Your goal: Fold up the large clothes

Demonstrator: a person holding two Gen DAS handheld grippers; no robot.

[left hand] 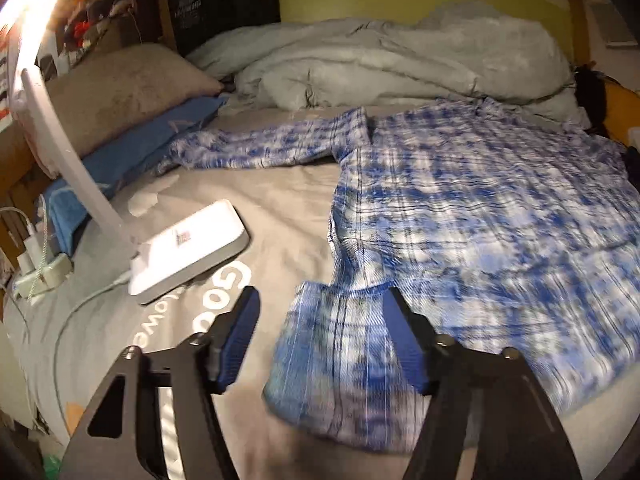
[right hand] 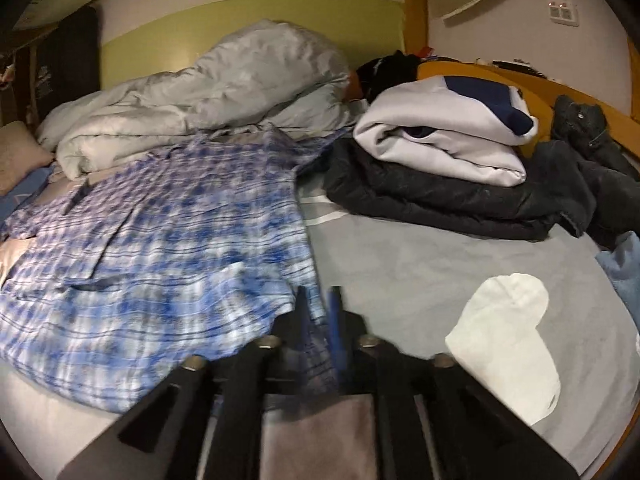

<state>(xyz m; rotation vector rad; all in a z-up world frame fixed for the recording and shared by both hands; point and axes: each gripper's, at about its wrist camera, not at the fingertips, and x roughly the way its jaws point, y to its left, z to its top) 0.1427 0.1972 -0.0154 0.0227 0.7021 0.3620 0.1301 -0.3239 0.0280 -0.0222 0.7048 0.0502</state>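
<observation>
Left wrist view: our left gripper [left hand: 320,308] gapes over the plaid shirt [left hand: 480,208], gripping nothing. Our right gripper [right hand: 320,300] stands narrowly parted at the shirt's hem

To my left, a white desk lamp [left hand: 188,248] blocks the grey bed sheet [left hand: 280,200]. To my right, open sheet lies between the blue plaid shirt [right hand: 160,240], a white sock [right hand: 508,344] and stacked dark jackets [right hand: 440,196].

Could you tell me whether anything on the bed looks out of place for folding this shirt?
Yes. A white desk lamp stands on the bed sheet, left of the blue plaid shirt, with its cord trailing beside it. A loose white sock lies right of the shirt. Both crowd the folding space.
</observation>
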